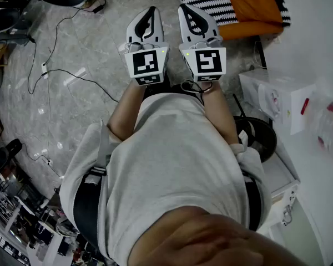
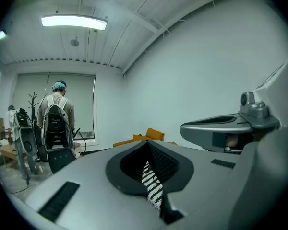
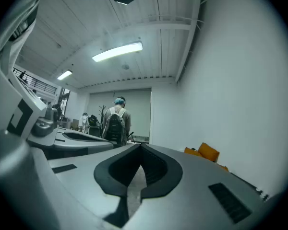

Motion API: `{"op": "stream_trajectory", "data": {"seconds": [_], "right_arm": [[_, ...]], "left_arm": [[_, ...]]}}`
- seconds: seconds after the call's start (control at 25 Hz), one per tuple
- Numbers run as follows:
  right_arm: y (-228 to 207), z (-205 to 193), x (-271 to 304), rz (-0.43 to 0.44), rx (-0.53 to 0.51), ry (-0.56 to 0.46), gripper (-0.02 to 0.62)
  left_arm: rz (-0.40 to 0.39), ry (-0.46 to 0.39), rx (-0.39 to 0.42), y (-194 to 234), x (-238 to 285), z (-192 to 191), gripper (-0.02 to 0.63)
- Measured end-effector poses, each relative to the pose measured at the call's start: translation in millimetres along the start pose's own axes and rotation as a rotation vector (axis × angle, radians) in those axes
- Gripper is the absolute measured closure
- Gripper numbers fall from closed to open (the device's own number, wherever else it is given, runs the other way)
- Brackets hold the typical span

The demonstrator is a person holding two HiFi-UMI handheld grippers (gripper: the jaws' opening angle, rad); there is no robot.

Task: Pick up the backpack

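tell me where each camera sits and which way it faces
Head view: on the person's head, looking steeply down at the floor; shows their torso, forearms, and left gripper and right gripper, jaws shut.
Left gripper view: on the left gripper, looking roughly level across the room along its shut jaws; right gripper at its right.
Right gripper view: on the right gripper, likewise level; left gripper at its left.
Shared: both gripper views show a distant person wearing a backpack; all three show the orange cushion.
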State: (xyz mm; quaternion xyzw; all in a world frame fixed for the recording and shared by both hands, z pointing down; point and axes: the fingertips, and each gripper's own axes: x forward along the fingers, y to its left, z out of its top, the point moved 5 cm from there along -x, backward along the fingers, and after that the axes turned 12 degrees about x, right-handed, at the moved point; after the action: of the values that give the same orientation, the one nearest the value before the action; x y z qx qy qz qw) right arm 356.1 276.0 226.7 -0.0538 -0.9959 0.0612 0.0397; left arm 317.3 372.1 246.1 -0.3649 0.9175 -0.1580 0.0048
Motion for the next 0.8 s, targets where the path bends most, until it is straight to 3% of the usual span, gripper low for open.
{"op": "stream_trajectory", "data": {"seconds": [0.24, 0.48, 0.8], "right_arm": [[-20.8, 11.0, 27.1, -0.033, -0.062, 0.008, 0.557], [-27.4, 8.2, 68.3, -0.032, -0.023, 0.007, 0.557], [-18.0, -3.3, 128.9, -0.055, -0.034, 0.055, 0.555]], "left_arm": [[-0.017, 0.020, -0.016, 17.9, 29.2, -3.9, 0.595], [-0.050, 0.041, 0.009, 39.0, 73.5, -11.8, 0.594], [-0.101, 0.059, -0.028, 82.4, 110.0, -34.1, 0.594]]}}
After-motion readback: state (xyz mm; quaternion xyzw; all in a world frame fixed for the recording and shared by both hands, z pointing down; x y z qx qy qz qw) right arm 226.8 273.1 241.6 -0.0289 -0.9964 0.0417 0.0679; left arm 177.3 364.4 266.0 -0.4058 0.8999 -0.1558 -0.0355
